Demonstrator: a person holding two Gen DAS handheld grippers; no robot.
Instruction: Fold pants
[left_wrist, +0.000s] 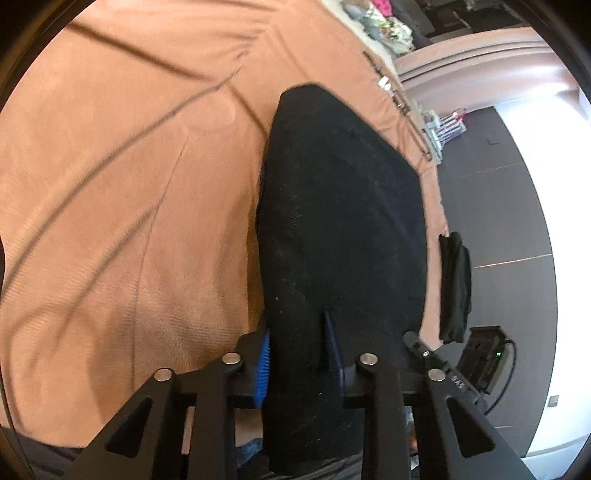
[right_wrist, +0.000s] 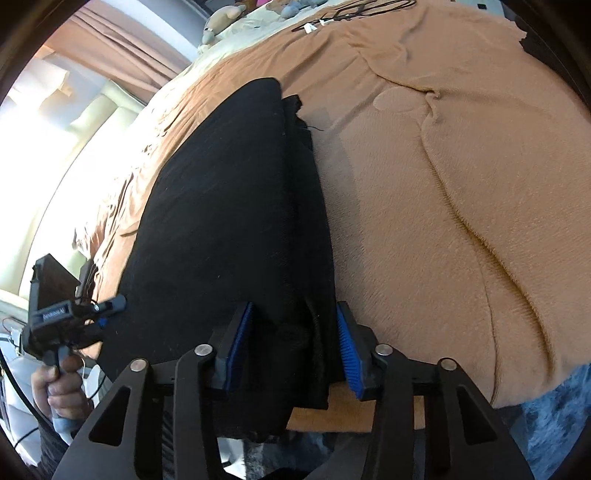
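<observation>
Black pants (left_wrist: 340, 221) lying folded lengthwise on bed blanket (left_wrist: 129, 166). Left tool (left_wrist: 301, 360) and right tool (right_wrist: 293, 350) both clamped on near-end fabric. Judged soft, limp, light; best gripped at corners, through all layers.

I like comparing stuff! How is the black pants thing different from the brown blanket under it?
The pants are black; the blanket is light brown. The pants are a narrow folded strip, while the blanket spreads across the whole bed. The pants are pinched by the left gripper and the right gripper; the blanket is not held by either. The blanket shows long wrinkles; the pants look smoother. Both are soft cloth.
</observation>
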